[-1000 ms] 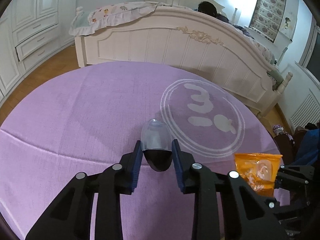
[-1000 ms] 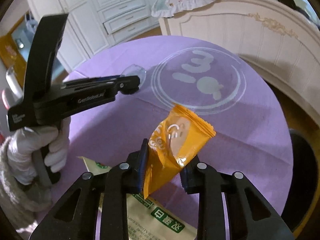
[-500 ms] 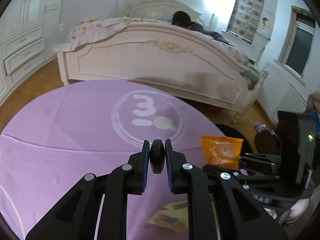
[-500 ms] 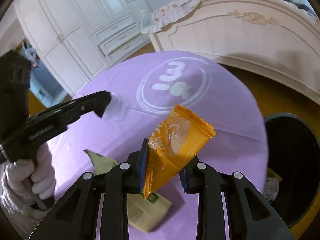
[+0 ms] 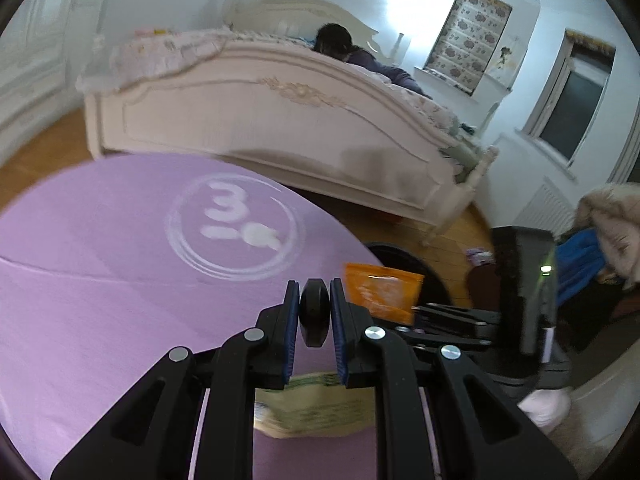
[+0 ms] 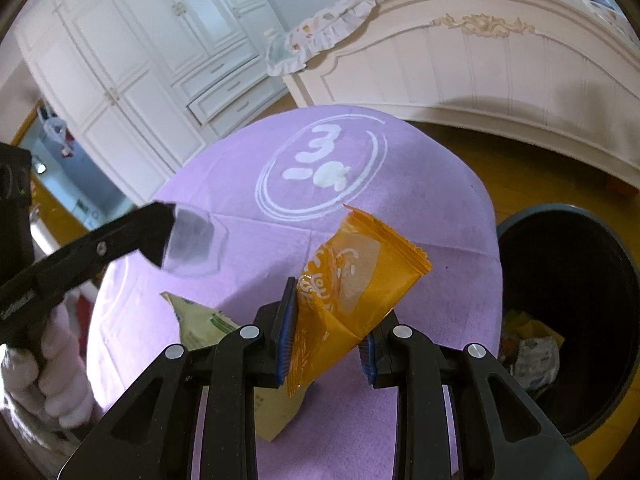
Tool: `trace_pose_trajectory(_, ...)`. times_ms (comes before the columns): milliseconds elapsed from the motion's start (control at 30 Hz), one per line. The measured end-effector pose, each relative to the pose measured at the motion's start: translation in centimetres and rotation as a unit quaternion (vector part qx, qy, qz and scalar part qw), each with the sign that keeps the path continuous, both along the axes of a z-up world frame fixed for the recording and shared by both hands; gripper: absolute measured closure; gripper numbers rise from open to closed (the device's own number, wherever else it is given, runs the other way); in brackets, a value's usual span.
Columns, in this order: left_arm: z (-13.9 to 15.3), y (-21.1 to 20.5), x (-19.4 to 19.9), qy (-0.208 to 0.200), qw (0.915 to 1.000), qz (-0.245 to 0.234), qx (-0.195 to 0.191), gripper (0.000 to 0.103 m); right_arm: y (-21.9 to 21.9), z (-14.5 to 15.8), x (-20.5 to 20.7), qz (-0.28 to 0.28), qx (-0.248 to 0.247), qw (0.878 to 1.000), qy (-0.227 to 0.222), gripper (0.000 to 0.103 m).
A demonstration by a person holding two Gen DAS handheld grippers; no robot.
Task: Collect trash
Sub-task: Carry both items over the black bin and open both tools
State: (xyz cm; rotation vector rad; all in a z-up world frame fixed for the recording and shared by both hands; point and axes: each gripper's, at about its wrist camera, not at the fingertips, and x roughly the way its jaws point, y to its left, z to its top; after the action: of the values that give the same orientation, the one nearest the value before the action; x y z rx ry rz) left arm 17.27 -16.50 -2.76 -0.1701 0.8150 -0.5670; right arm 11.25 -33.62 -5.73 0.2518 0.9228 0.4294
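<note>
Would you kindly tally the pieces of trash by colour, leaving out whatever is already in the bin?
Orange: 1, the orange wrapper in the right gripper.
Clear: 1, the clear plastic cup in the left gripper.
Beige and green: 1, the packet lying on the purple table.
Total: 3

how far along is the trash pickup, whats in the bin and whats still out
Done: some crumpled wrappers already lie in the dark bin beside the purple table.

In hand: the right tongs grip an orange wrapper; the left tongs clamp a clear plastic cup. Neither is over the bin yet.

Left: a green-printed packet lies on the table.
</note>
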Motion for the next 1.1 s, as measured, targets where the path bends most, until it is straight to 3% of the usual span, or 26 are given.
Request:
trace_pose_trajectory(200,-1.3,-2.0,0.4,0.037,0.9971,-0.026,-0.061,0.087,-2.3,-0.4,-0.5,-0.032,0.007,0.999,0.006,0.075)
trace_pose_trajectory(333,-1.8,-4.0,0.3,0.050,0.9946,-0.041,-0.081,0.087,-5.0,-0.6,-1.1,-0.065,0.014,0.998,0.006,0.075)
trace_pose_trajectory(1000,-3.2,-13.6,0.1,0.076,0.9857,-0.112,-0.100,0.086,-15.9,-4.9,-2.9,-0.194,0.008,0.980,0.037,0.075)
trace_pose_trajectory(1033,-3.3,-13.8,0.2,0.074,0.9863,-0.111,-0.097,0.084,-16.2,-5.2,-2.8,-0.200,0.000,0.979,0.042,0.072)
trace_pose_trajectory(1067,-3.5,-14.2,0.2,0.074,0.9867,-0.111,-0.093,0.081,-16.4,-5.4,-2.8,-0.203,-0.007,0.978,0.046,0.060)
trace_pose_trajectory(1100,-3.5,-14.4,0.2,0.077,0.9870,-0.109,-0.090,0.064,-16.6,-5.5,-2.9,-0.209,-0.016,0.977,0.047,0.053)
